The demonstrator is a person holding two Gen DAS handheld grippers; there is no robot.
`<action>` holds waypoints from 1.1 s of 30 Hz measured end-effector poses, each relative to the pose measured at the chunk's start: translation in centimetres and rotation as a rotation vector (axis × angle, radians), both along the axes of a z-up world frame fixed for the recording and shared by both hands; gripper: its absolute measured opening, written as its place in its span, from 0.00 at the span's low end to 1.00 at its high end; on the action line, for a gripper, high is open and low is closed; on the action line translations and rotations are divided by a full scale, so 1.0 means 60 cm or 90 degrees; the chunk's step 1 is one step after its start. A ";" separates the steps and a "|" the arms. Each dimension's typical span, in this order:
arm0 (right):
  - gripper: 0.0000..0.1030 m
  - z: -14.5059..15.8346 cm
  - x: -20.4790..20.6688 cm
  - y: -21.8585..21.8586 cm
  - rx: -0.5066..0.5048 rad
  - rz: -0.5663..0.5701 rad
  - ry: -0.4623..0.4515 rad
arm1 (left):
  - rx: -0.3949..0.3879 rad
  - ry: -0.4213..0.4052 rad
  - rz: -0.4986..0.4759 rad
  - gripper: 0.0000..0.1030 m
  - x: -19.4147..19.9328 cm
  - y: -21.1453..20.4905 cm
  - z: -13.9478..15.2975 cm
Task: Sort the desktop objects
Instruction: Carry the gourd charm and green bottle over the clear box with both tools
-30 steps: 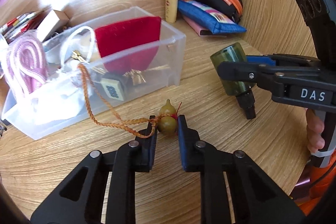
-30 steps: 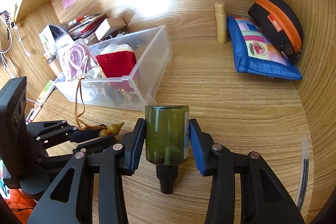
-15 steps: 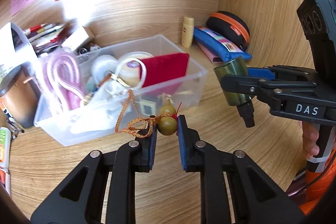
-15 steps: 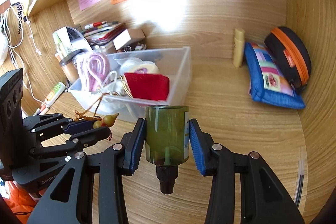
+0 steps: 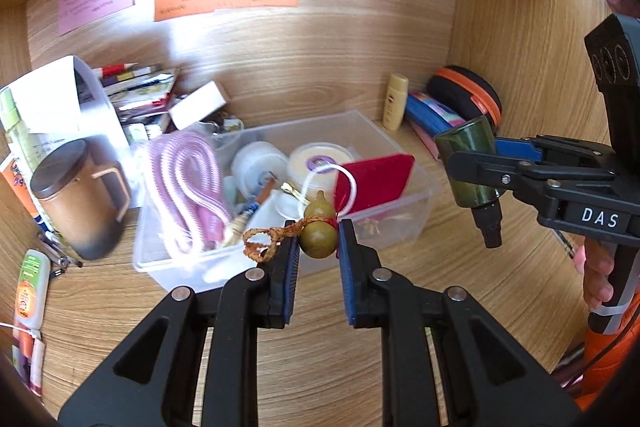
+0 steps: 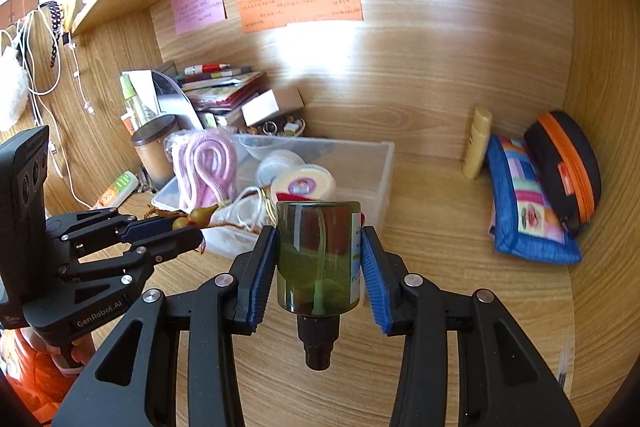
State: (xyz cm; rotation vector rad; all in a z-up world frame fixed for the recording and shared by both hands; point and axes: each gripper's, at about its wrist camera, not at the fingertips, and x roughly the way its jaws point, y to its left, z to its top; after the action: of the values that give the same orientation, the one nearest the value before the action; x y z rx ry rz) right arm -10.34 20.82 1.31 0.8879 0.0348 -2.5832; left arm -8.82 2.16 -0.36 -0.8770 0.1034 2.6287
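Note:
My left gripper point(image 5: 319, 247) is shut on a small olive gourd charm point(image 5: 318, 233) with an orange braided cord point(image 5: 266, 241), held above the desk in front of the clear plastic bin point(image 5: 400, 227). The charm also shows in the right wrist view point(image 6: 196, 217). My right gripper point(image 6: 320, 267) is shut on a dark green bottle point(image 6: 318, 255), held upside down with its black cap pointing down. The bottle also shows at the right of the left wrist view point(image 5: 470, 167). The bin point(image 6: 380, 167) holds a pink cord, white jars and a red pouch point(image 5: 376, 183).
A brown lidded mug point(image 5: 76, 203) stands left of the bin, with tubes and pens beside it. A yellow tube point(image 6: 476, 143), a blue pouch point(image 6: 524, 215) and a black and orange case point(image 6: 568, 163) lie at the back right. Books and a box pile up behind the bin.
Both grippers have risen with their loads. The gourd's cord has come clear of the bin and now hangs bunched at the left gripper. More of the back wall shows.

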 end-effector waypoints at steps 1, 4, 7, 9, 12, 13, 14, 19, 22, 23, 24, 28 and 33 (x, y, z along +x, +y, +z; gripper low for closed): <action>0.37 0.004 -0.001 -0.003 0.001 0.001 0.004 | 0.005 0.002 0.003 0.18 0.000 -0.006 0.002; 0.37 0.013 -0.007 -0.009 0.000 0.004 0.011 | 0.011 0.005 0.015 0.18 -0.004 -0.024 0.008; 0.37 0.022 -0.016 -0.017 0.004 0.003 0.020 | 0.019 0.006 0.026 0.18 -0.011 -0.039 0.013; 0.37 0.027 -0.023 -0.020 0.002 0.004 0.024 | 0.021 0.008 0.033 0.18 -0.018 -0.049 0.017; 0.37 0.032 -0.037 -0.025 -0.001 0.000 0.029 | 0.024 0.010 0.034 0.18 -0.027 -0.056 0.022; 0.37 0.033 -0.041 -0.026 -0.001 -0.001 0.030 | 0.024 0.010 0.033 0.18 -0.030 -0.057 0.023; 0.37 0.034 -0.046 -0.027 0.000 -0.002 0.030 | 0.024 0.010 0.034 0.18 -0.032 -0.057 0.023; 0.37 0.032 -0.071 -0.034 0.002 -0.003 0.025 | 0.028 0.002 0.030 0.18 -0.052 -0.061 0.022; 0.37 0.028 -0.085 -0.038 0.006 -0.003 0.022 | 0.029 -0.007 0.028 0.18 -0.065 -0.061 0.016; 0.37 0.025 -0.091 -0.041 0.008 -0.002 0.019 | 0.030 -0.011 0.027 0.18 -0.069 -0.060 0.013; 0.37 0.021 -0.097 -0.043 0.009 0.000 0.015 | 0.030 -0.015 0.028 0.18 -0.073 -0.059 0.010; 0.37 0.008 -0.114 -0.050 0.011 0.003 0.003 | 0.028 -0.029 0.025 0.18 -0.085 -0.056 0.000; 0.37 -0.007 -0.129 -0.053 0.019 -0.004 -0.003 | 0.023 -0.045 0.023 0.18 -0.100 -0.053 -0.012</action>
State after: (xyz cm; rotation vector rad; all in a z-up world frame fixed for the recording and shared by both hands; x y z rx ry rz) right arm -18.08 17.62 0.89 0.9061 0.0683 -2.5928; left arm -14.85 -1.00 -1.09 -0.9680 0.0225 2.6211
